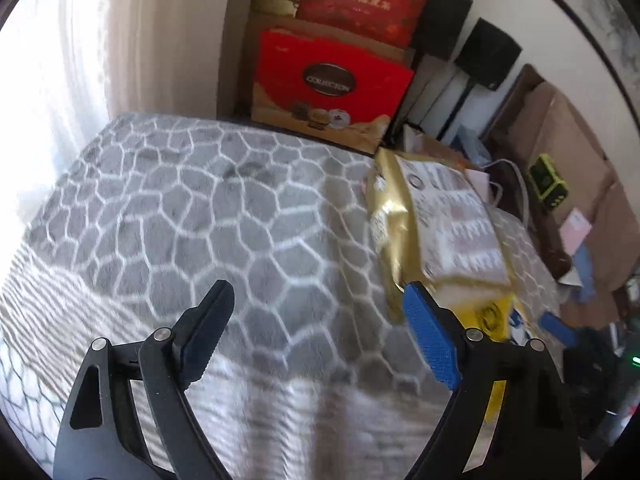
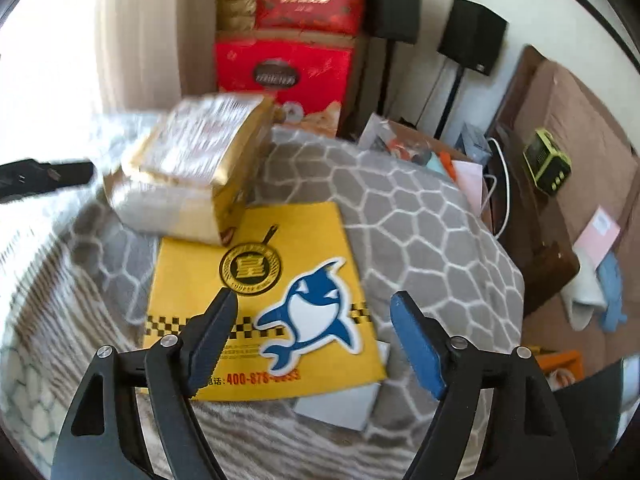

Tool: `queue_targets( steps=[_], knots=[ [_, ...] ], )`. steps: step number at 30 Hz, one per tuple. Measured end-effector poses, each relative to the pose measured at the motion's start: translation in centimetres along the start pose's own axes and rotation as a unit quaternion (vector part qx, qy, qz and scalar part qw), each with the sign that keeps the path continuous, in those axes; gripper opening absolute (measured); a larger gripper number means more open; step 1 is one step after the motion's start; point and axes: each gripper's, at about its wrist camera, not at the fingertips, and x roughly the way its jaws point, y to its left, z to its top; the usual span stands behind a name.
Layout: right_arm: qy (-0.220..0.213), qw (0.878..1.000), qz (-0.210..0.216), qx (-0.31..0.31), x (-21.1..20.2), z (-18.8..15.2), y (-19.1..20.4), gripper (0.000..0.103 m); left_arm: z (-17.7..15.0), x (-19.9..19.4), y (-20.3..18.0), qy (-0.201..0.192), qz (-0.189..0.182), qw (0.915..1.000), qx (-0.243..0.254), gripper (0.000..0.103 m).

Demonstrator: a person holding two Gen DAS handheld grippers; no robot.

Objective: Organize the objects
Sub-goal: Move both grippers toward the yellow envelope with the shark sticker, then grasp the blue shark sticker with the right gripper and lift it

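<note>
Both tools, left tool [image 1: 316, 300] and right tool [image 2: 316, 312], hang wide and empty over the bed [image 1: 180, 208]. The gold packet [image 2: 192, 168] lies on the yellow box [image 2: 272, 280], apparently stacked; a grey item beneath looks unsorted.

1. Gold packet [image 2: 188, 168]: one.
2. Yellow folder [image 2: 256, 280], whale sticker: one.
3. Red gift boxes [image 2: 284, 72]: two, stacked.
4. Black speakers [image 2: 472, 36]: two.
5. Green device [image 2: 546, 164]: one.
</note>
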Motion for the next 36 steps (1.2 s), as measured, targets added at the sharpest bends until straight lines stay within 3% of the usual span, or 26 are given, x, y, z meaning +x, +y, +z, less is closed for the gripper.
queue_targets(
  steps=[3,4,6,11,15,19,22,24,26,28,30,36],
  knots=[
    [0.01,1.0,0.007,0.027,0.4,0.0,-1.1,0.073,-0.1,-0.3,-0.3,0.011,-0.015,0.9998,0.002,0.085],
    [0.013,0.999,0.029,0.043,0.4,-0.4,-1.6,0.061,-0.3,-0.4,-0.4,0.014,-0.019,0.9997,0.0,0.085],
    [0.018,0.997,0.038,0.071,0.3,-0.6,-2.7,0.055,-0.4,-0.5,-0.5,0.018,-0.025,0.9995,-0.001,0.085],
    [0.014,0.996,0.041,0.079,-1.6,-1.3,-3.4,0.055,-1.2,-0.8,-1.1,0.029,-0.034,0.999,0.005,0.085],
    [-0.017,0.994,0.024,0.106,-5.4,-1.9,-5.7,0.055,-1.9,-1.5,-3.0,0.046,-0.061,0.9967,0.027,0.085],
    [-0.045,0.987,0.015,0.155,-9.5,-3.3,-8.8,0.055,-3.5,-1.8,-7.8,0.065,-0.097,0.9845,0.131,0.086],
    [-0.05,0.986,0.014,0.16,-11.1,-4.4,-9.6,0.055,-5.3,-0.7,-11.6,0.088,-0.082,0.9719,0.203,0.086],
    [-0.048,0.987,0.009,0.155,-11.7,-5.1,-9.6,0.055,-5.9,0.0,-13.2,0.101,-0.086,0.9669,0.218,0.083],
    [-0.047,0.986,0.008,0.157,-12.3,-5.9,-9.6,0.055,-6.3,0.5,-14.9,0.116,-0.101,0.9632,0.22,0.082],
    [-0.049,0.985,0.012,0.163,-12.6,-6.5,-9.8,0.055,-6.5,1.2,-16.1,0.145,-0.153,0.9559,0.205,0.08],
    [-0.051,0.984,0.013,0.169,-12.8,-7.0,-10.2,0.055,-6.7,1.5,-16.9,0.15,-0.172,0.9539,0.195,0.079],
    [-0.056,0.981,0.021,0.183,-13.2,-8.7,-11.4,0.055,-6.2,1.7,-17.7,0.144,-0.138,0.9571,0.21,0.075]
  ],
)
